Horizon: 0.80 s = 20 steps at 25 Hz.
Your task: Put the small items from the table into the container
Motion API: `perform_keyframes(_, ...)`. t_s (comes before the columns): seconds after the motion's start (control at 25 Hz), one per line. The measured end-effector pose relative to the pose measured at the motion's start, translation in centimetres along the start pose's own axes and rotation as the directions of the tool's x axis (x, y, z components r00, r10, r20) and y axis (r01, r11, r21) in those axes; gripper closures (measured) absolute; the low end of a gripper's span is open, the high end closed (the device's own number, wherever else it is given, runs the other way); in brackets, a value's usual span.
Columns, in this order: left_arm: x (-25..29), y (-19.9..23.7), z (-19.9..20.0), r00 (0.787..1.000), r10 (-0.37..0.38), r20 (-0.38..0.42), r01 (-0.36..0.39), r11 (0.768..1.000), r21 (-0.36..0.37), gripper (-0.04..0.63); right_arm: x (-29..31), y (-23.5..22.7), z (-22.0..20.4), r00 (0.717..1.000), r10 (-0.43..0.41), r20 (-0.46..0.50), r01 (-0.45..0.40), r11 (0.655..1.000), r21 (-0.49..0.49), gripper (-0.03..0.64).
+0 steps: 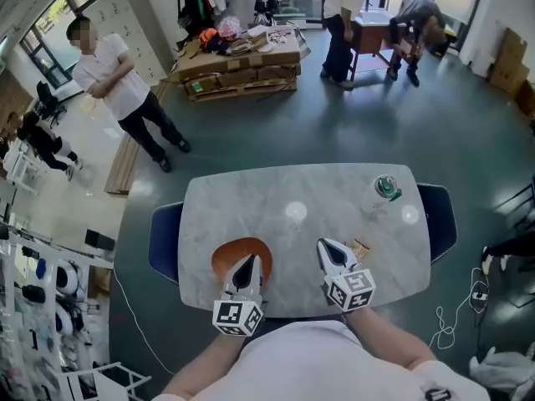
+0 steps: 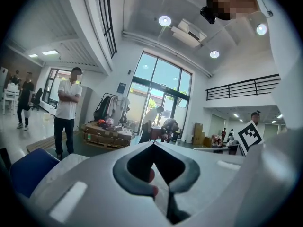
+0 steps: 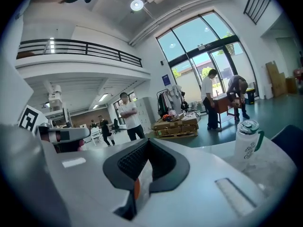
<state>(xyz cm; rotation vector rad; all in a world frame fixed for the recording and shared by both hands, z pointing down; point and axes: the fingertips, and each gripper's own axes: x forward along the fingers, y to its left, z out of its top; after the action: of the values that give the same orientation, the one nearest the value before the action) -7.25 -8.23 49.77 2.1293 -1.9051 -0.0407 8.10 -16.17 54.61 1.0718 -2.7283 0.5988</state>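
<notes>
Packet (image 1: 361, 247), the only small item I'm making out, is lying on the table (image 1: 251, 195) near its near edge, just right of the right gripper (image 1: 328, 251). Touching or a hair apart, can't tell.

In its own view the right gripper (image 3: 147, 144) is showing jaws pressed together, nothing clearly pinched. A thin orange sliver is sitting in the slot below the pads, can't tell what. It's pointing far & slightly down.

The left gripper (image 1: 246, 267) is looking closed too. In its own view the left gripper (image 2: 154, 145) has tips meeting, w/ red showing thru the gap, prob. the bowl (image 1: 224, 253) it's hanging over at near left. I'm judging the bowl to be the container.

Further out, a cup (image 1: 387, 188) w/ green lid is standing upright at far right, well apart from both tools.

Key relation: the packet is lying right of the right tool's tip, so the right hand is much nearer, while the left is sitting on the bowl side. The packet's long axis is too small to read. The next move is prob. calling for jaws spreading, swinging right over the packet, then carrying it left to the bowl.
</notes>
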Motion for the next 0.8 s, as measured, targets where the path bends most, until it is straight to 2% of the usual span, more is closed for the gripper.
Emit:
perform_keyframes(0.28, 0.3, 3.3, 0.5, 1.0, -0.024, -0.007, 0.024, 1.0, -0.019, 0.591, 1.1, 1.2, 0.2, 1.0, -0.028, 0.013, 0.029, 1.0, -0.006, 0.589)
perform_keyframes(0.48, 1.7, 2.9, 0.1, 0.997, -0.07, -0.036, 0.069, 0.997, -0.024, 0.591, 0.9, -3.5, -1.7, 0.988, -0.15, -0.036, 0.15, 0.989, -0.004, 0.589)
perform_keyframes(0.6, 2.6, 2.6, -0.2, 0.994, -0.091, -0.054, 0.089, 0.996, -0.027, 0.591, 0.5, -7.9, -5.0, 0.959, -0.255, -0.127, 0.257, 0.967, -0.003, 0.589)
perform_keyframes(0.72, 3.2, 2.2, -0.6, 0.991, -0.109, -0.074, 0.107, 0.994, -0.027, 0.591, -0.6, -12.5, -9.2, 0.906, -0.354, -0.233, 0.36, 0.933, -0.02, 0.589)
perform_keyframes(0.8, 3.4, 1.9, -1.0, 0.989, -0.118, -0.09, 0.116, 0.993, -0.029, 0.591, -1.4, -15.0, -12.6, 0.869, -0.391, -0.302, 0.4, 0.916, -0.033, 0.588)
